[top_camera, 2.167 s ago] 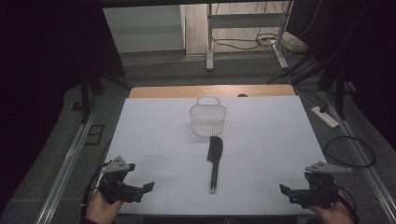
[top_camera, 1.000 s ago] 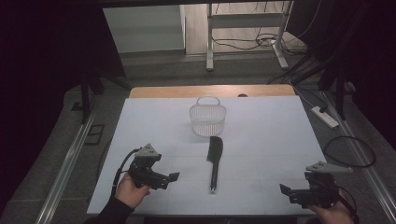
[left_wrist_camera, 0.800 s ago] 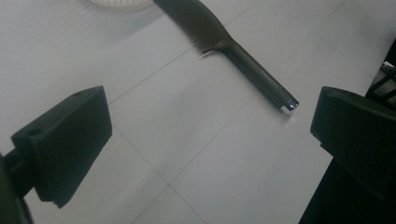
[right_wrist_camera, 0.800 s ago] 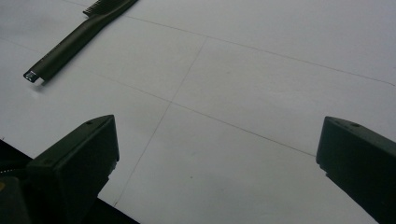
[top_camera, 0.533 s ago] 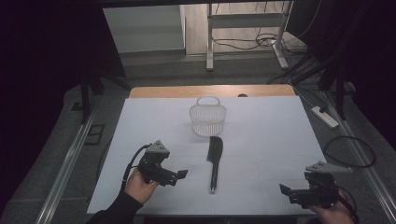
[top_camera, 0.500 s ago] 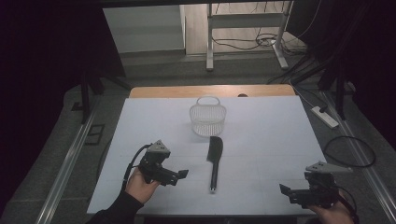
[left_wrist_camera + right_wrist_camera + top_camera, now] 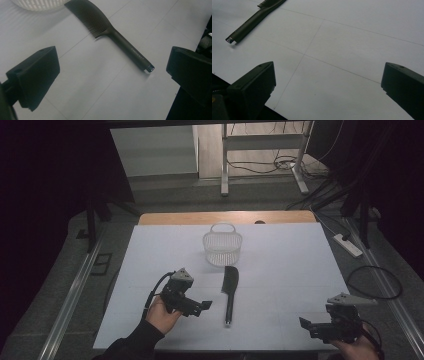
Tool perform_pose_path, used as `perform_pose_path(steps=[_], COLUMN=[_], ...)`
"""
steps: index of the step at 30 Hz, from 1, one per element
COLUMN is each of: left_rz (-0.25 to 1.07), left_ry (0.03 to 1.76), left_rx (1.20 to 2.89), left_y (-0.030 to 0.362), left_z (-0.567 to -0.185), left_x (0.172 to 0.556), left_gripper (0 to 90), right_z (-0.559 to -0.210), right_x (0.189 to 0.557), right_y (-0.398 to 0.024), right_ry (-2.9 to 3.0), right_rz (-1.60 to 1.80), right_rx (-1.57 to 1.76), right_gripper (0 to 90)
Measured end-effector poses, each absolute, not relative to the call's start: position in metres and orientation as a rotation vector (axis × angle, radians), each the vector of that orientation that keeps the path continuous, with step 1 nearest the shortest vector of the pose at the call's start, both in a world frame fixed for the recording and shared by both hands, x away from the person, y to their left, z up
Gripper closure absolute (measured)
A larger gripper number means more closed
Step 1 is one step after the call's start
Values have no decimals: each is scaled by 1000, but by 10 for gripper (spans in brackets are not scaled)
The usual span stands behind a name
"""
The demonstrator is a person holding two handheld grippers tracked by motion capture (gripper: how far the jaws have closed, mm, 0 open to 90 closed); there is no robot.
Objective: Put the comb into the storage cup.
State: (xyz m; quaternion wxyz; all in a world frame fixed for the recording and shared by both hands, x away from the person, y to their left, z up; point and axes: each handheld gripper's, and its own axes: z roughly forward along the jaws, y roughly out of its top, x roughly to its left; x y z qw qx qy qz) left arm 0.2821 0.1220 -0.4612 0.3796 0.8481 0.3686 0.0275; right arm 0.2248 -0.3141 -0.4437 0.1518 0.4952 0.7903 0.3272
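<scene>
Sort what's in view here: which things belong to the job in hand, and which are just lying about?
In the job:
- black comb, lying flat on the table
- left gripper, jaws open, pointed at the comb's handle
- white basket, probably, just beyond the comb's teeth

Lying about:
- power strip on the floor
- coiled cable on the floor
- right gripper, open, at the table's near edge

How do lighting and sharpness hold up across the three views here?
High view: white table evenly bright, surroundings nearly black. Left gripper view: comb sharp with a soft shadow, the left tool has blurred near jaws. Right gripper view: dim, greyish, right tool jaws soft, comb handle at the top left.
</scene>
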Motion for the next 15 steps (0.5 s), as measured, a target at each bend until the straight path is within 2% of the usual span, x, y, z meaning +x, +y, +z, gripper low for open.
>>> perform_pose_path(steps=[15], left_rz=[67], left_ry=[928], left_rx=[2222], left_y=[93], left_z=[-465], left_x=[294], left_gripper=[0], right_z=[-444], right_x=[225], right_y=[-314], right_ry=[2272], right_rz=[942], right_rx=[1421], right_gripper=[0])
